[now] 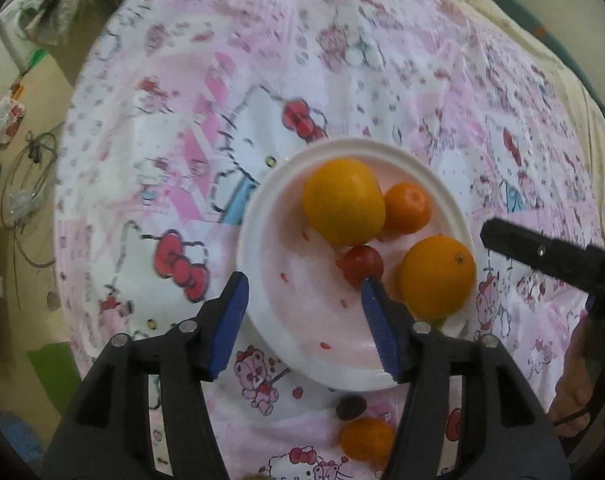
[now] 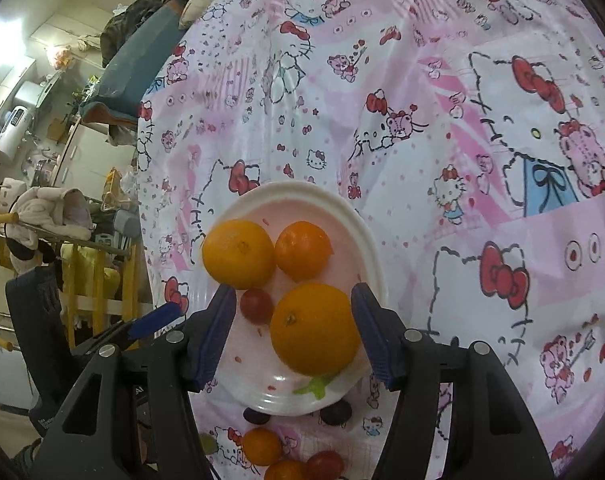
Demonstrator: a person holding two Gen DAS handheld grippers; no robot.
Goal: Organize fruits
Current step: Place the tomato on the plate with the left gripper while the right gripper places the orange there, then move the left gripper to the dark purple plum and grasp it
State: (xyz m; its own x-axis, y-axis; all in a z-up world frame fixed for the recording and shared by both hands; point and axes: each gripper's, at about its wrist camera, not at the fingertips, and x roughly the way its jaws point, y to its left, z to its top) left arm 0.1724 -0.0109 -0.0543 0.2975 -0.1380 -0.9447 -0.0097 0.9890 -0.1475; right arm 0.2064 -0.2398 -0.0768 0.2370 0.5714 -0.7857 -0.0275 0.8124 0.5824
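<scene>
While both blue-padded grippers, left (image 1: pixel 304 322) and right (image 2: pixel 293 334), hang spread and empty over the white foam plate (image 2: pixel 372 248) holding three oranges and a small red tomato (image 2: pixel 256 305), reach next for the small orange fruit (image 2: pixel 261 446) on the cartoon-cat-print cloth (image 2: pixel 422 128) just beside the plate's near rim, and close gently.

Two black plastic grippers, left gripper (image 1: pixel 304 320) and right gripper (image 2: pixel 294 332), each with ribbed blue finger pads (image 1: pixel 230 324) and silver screws (image 2: pixel 412 335).

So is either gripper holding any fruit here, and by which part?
Nothing is held. The left gripper stands open over the plate; the right gripper is open, its pads straddling an orange without pressing on it.
</scene>
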